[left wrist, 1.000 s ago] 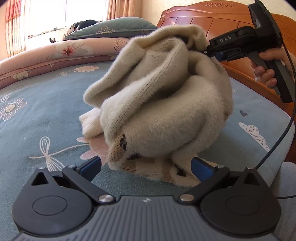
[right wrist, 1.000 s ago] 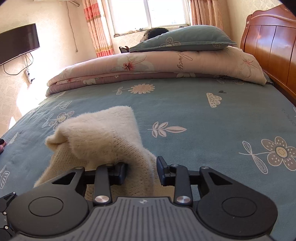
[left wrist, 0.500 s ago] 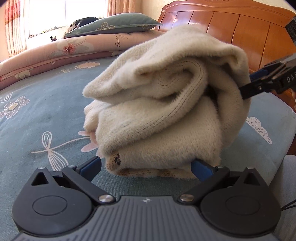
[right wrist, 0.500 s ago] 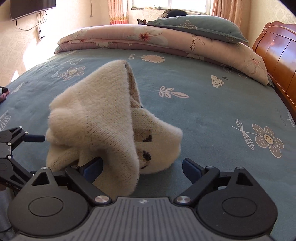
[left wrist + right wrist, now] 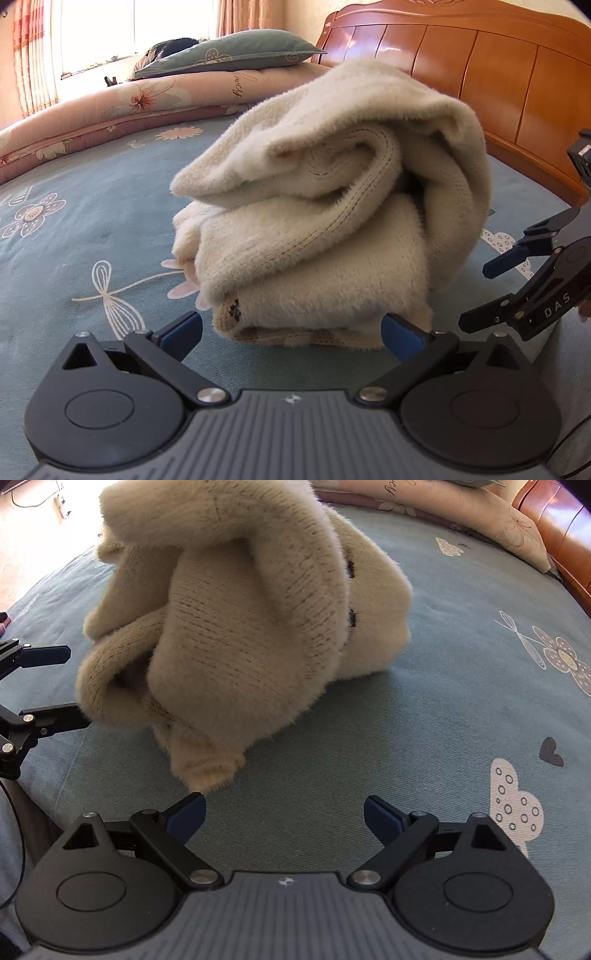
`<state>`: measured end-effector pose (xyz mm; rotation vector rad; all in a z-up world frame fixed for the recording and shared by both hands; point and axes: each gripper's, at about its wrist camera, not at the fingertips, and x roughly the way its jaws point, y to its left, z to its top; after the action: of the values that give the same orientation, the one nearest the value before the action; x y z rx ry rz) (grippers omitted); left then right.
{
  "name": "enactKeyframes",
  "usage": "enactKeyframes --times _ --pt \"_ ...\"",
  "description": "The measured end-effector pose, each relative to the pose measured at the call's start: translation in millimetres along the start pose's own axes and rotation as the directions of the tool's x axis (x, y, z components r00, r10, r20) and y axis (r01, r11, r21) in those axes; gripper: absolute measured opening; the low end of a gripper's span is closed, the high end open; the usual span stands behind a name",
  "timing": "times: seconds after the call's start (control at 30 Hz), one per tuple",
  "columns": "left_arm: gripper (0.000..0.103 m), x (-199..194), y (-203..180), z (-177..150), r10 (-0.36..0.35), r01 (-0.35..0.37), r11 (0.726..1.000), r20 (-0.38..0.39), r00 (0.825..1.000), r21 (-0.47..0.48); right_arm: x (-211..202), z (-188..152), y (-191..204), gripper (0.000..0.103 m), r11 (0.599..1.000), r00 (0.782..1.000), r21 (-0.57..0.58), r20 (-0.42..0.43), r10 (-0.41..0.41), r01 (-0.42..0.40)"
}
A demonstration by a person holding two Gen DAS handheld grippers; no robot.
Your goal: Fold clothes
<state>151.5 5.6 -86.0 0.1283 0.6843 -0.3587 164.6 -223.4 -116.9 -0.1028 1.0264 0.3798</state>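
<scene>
Cream fuzzy knitted sweater [image 5: 332,221] sits bunched in a loose, rolled heap on the teal flower-print bedsheet [image 5: 92,221], near the bed's front edge, not flat. Small dark motif marks show on its lower layers. One floppy end points toward the right wrist camera and touches the sheet. Judged: the fold is rough, layers bulge and gape, so the task is not finished; the heap looks set down so it can be regripped or flattened.

Left hand-held gripper [image 5: 291,334] is spread wide, blue pads either side of the heap's bottom edge, nothing pinched; whether the pads brush the knit, cannot tell. Probably poised there to catch the lower hem.

Right hand-held gripper [image 5: 284,814] is also spread wide with only bare sheet between its pads; the sweater's floppy end lies just beyond the left pad. From the left wrist view it sits beside the heap, apart from it, holding nothing.

Further out: a folded pink floral quilt [image 5: 129,107] with a teal pillow [image 5: 229,55] on top lies along the far side, and a glossy orange-brown wooden headboard [image 5: 498,74] stands behind. No containers in view, so nothing to report inside any.
</scene>
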Motion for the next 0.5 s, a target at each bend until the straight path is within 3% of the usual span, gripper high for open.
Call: enactKeyframes --times 0.07,0.17,0.2,0.3,0.4,0.5 --pt "0.102 -2 5 2 0.023 -0.023 1.0 0.014 1.0 -0.001 -1 2 8 0.095 0.999 0.999 0.005 -0.001 0.048 -0.048" --pt "0.102 -5 17 4 0.048 -0.047 0.999 0.044 0.998 -0.023 -15 1 30 0.1 0.99 0.995 -0.129 0.081 0.06 -0.05" --pt "0.102 -5 21 4 0.051 -0.05 0.998 0.048 0.998 -0.036 -18 -2 37 0.103 0.984 0.994 -0.176 0.107 0.035 -0.016" --pt "0.102 -3 27 3 0.058 -0.055 0.998 0.068 0.996 -0.041 -25 -11 54 0.102 0.944 0.987 -0.329 0.158 0.021 0.033" --pt "0.102 -4 26 2 0.073 -0.077 0.997 0.121 0.99 0.027 -32 -17 61 0.099 0.908 0.98 -0.416 0.198 0.036 0.05" --pt "0.102 -6 29 10 0.033 -0.048 0.995 0.158 0.987 0.09 -29 -12 64 0.094 0.857 0.983 -0.509 0.183 0.01 0.086"
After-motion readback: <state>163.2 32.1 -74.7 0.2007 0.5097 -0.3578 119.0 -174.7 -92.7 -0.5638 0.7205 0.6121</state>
